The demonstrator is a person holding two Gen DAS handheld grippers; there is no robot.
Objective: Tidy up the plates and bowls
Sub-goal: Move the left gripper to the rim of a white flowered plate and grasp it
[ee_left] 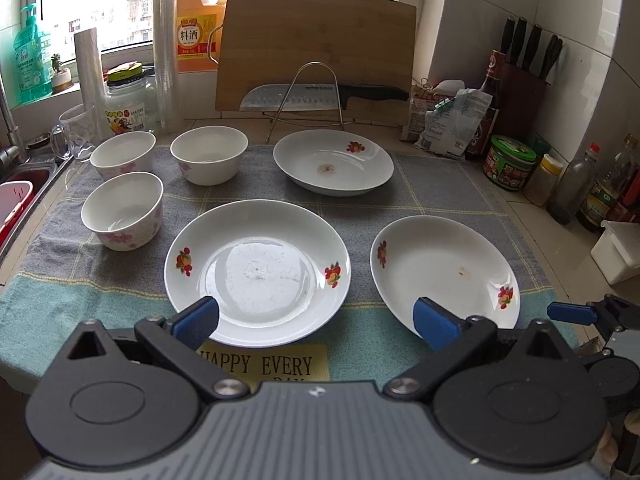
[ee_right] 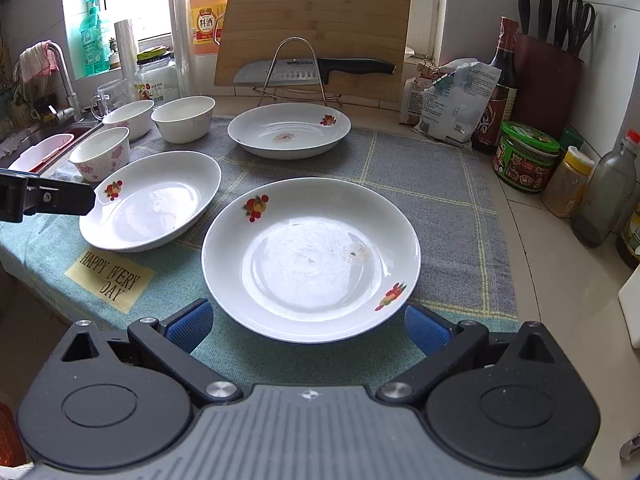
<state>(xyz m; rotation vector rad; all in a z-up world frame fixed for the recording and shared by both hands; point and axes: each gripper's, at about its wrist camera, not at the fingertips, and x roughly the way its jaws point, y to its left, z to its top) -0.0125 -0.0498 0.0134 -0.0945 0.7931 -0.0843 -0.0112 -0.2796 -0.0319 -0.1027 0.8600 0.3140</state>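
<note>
From the left wrist camera, the left gripper hangs over the near edge of the worktop with its ribbed blue pads spread wide and nothing between them. A woven cloth, grey with thin yellow lines and a teal band along the near edge, covers the worktop. On it lie three glossy white round plates with small fruit prints on their rims: the near left plate just beyond the pads, the near right plate beside it toward the right edge, and the far plate toward the back. Three white bowls with straight sides and pink flower prints cluster at the back left corner of the cloth, all upright and apart. Behind them a bamboo cutting board leans upright, with a steel knife resting across a wire rack.

From the right wrist camera, the right gripper is likewise spread wide and empty, its pads flanking the near rim of the near right plate without touching it. The near left plate sits left of it, the far plate behind, the bowls at the back left corner. A black finger of the left gripper juts in from the left, overlapping that plate's rim; contact cannot be told.
</note>
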